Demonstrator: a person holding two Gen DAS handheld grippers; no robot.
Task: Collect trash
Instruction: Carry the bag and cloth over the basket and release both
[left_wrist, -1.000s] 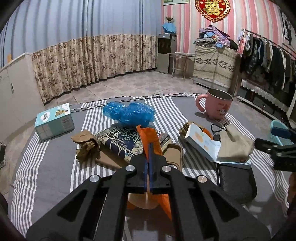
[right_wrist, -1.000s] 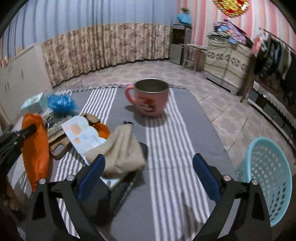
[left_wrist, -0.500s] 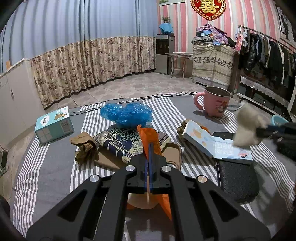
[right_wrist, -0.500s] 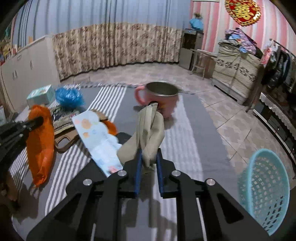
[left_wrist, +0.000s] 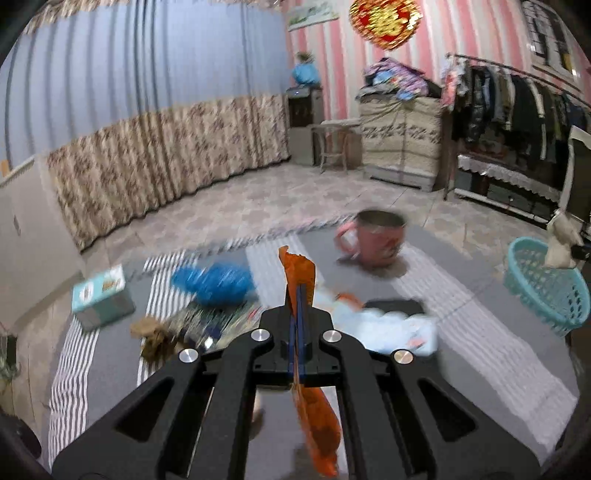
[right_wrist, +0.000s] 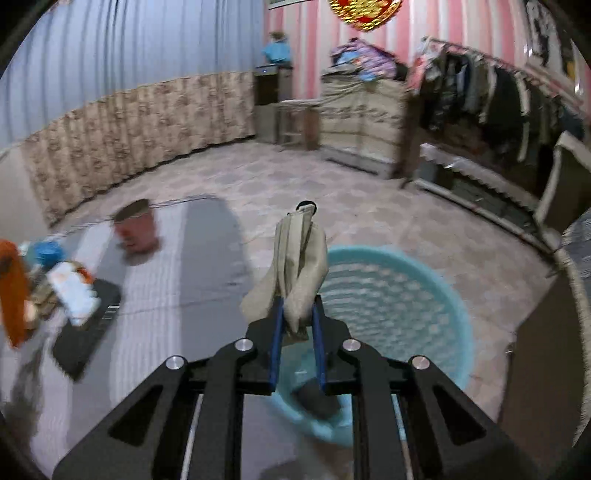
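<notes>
My left gripper (left_wrist: 297, 295) is shut on an orange plastic wrapper (left_wrist: 298, 273) and holds it above the striped table; the wrapper's lower end hangs below the jaws. My right gripper (right_wrist: 297, 314) is shut on a beige cloth pouch (right_wrist: 295, 254) and holds it over the near rim of a light blue basket (right_wrist: 391, 295). In the left wrist view the basket (left_wrist: 546, 284) sits off the table's right edge with the pouch (left_wrist: 561, 236) above it. A blue plastic bag (left_wrist: 214, 282) and a crumpled brown scrap (left_wrist: 153, 332) lie on the table.
A pink mug (left_wrist: 373, 236) stands at the table's far side. A teal box (left_wrist: 101, 295), a printed packet (left_wrist: 214, 321), a white booklet (left_wrist: 391, 325) and a black pad (right_wrist: 88, 325) lie on the striped cloth (left_wrist: 461, 376). A clothes rack (left_wrist: 517, 110) stands at the right.
My right gripper closed on the beige pouch, lifted it off the booklet and swung right over the basket. My left gripper rose and turned right, still holding the orange wrapper.
</notes>
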